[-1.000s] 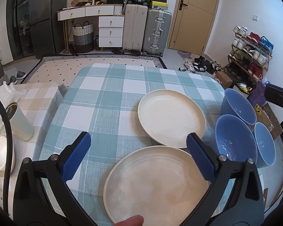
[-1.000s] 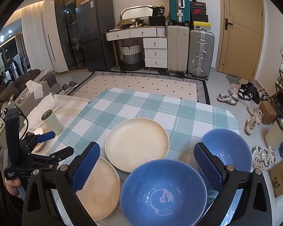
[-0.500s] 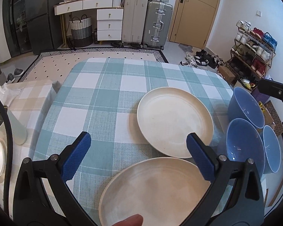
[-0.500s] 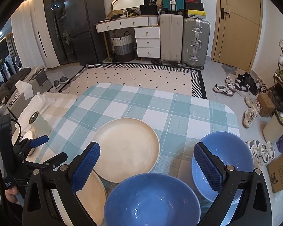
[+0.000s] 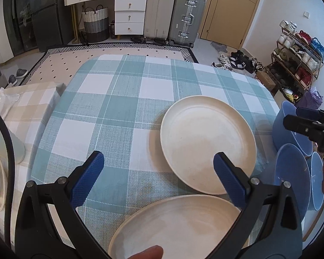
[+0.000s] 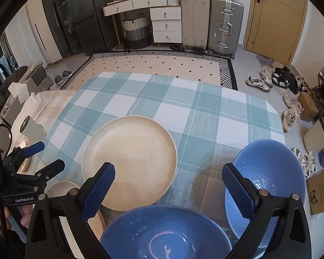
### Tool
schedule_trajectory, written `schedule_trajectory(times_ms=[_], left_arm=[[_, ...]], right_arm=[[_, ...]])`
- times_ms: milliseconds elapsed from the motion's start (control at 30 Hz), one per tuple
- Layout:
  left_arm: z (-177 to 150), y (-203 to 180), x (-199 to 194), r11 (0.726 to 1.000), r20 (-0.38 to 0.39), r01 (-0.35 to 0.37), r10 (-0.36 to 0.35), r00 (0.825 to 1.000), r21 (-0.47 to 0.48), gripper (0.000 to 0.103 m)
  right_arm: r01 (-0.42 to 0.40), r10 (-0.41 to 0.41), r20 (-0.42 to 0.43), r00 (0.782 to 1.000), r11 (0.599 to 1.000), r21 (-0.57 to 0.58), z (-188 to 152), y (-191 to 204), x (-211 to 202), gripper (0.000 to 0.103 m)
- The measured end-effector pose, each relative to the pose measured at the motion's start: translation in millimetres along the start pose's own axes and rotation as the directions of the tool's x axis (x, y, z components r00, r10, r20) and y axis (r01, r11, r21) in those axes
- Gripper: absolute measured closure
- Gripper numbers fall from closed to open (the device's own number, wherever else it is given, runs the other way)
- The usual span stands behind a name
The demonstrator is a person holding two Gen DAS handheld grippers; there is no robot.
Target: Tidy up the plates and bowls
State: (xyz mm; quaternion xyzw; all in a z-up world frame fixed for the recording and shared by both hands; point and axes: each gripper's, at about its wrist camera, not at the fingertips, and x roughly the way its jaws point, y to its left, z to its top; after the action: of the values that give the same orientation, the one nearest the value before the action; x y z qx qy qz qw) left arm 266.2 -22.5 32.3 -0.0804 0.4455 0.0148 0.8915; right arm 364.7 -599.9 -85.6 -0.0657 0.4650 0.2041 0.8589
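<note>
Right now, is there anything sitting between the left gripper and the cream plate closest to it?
Nothing visible. The left gripper hangs open above the checked tablecloth, and the near cream plate lies right below it with only bare cloth around. The second cream plate lies just beyond it, not in the way.

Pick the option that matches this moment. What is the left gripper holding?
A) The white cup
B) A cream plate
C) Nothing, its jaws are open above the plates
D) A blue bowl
C. The left gripper has its jaws spread wide with only checked tablecloth between the blue pads, while the near cream plate and the far cream plate lie flat below.
</note>
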Motion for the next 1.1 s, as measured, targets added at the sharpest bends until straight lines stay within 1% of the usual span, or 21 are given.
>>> schedule_trajectory(times_ms=[167, 267, 367, 400, 500, 733, 800, 867, 1000, 1100], left_arm=[[0.1, -1.2, 16.9, 1.000, -0.027, -0.001, 0.001, 1.000, -0.006, 0.002], [0.1, -3.7, 26.5, 1.000, -0.040, -0.003, 0.003, 0.999, 0.001, 0.002], [0.0, -5.2, 36.2, 1.000, -0.057, -0.003, 0.003, 0.998, 0.001, 0.002], [0.2, -5.4, 39.9, 1.000, -0.063, -0.001, 0.001, 0.998, -0.001, 0.002], [0.4, -7.2, 50.4, 1.000, -0.084, 0.006, -0.006, 0.996, -0.001, 0.002], [1.0, -8.6, 68.2, 1.000, -0.116, 0.016, -0.018, 0.993, -0.016, 0.003], [1.3, -7.9, 71.7, 0.999, -0.121, 0.027, -0.030, 0.992, -0.023, 0.005], [1.4, -7.9, 75.0, 0.999, -0.132, 0.035, -0.038, 0.990, -0.024, 0.009], [0.0, -8.3, 82.0, 0.998, -0.148, 0.054, -0.057, 0.987, -0.023, 0.013], [-2.9, -10.6, 88.2, 0.998, -0.166, 0.059, -0.061, 0.984, -0.017, 0.019]], right_arm=[[-0.019, 0.018, -0.030, 0.999, 1.000, -0.008, 2.5, 2.5, 18.4, 0.002], [-0.014, 0.013, -0.045, 0.999, 1.000, -0.014, 4.1, 5.7, 27.4, 0.002], [-0.016, 0.014, -0.056, 0.998, 0.999, -0.051, 4.9, 12.6, 33.6, 0.005], [-0.013, 0.010, -0.061, 0.998, 0.998, -0.064, 5.2, 15.3, 35.4, 0.008], [-0.022, 0.014, -0.094, 0.995, 0.996, -0.087, 5.4, 19.4, 46.9, 0.023], [-0.045, 0.030, -0.170, 0.985, 0.995, -0.088, 3.0, 18.6, 74.9, 0.031], [-0.035, 0.017, -0.189, 0.982, 0.995, -0.091, 2.8, 17.6, 83.3, 0.032], [-0.039, 0.021, -0.196, 0.980, 0.995, -0.088, 3.0, 16.1, 89.0, 0.032], [-0.031, 0.013, -0.209, 0.978, 0.996, -0.082, 2.2, 12.2, 98.4, 0.033], [-0.034, 0.012, -0.221, 0.975, 0.995, -0.094, 1.2, 13.3, 103.3, 0.033]])
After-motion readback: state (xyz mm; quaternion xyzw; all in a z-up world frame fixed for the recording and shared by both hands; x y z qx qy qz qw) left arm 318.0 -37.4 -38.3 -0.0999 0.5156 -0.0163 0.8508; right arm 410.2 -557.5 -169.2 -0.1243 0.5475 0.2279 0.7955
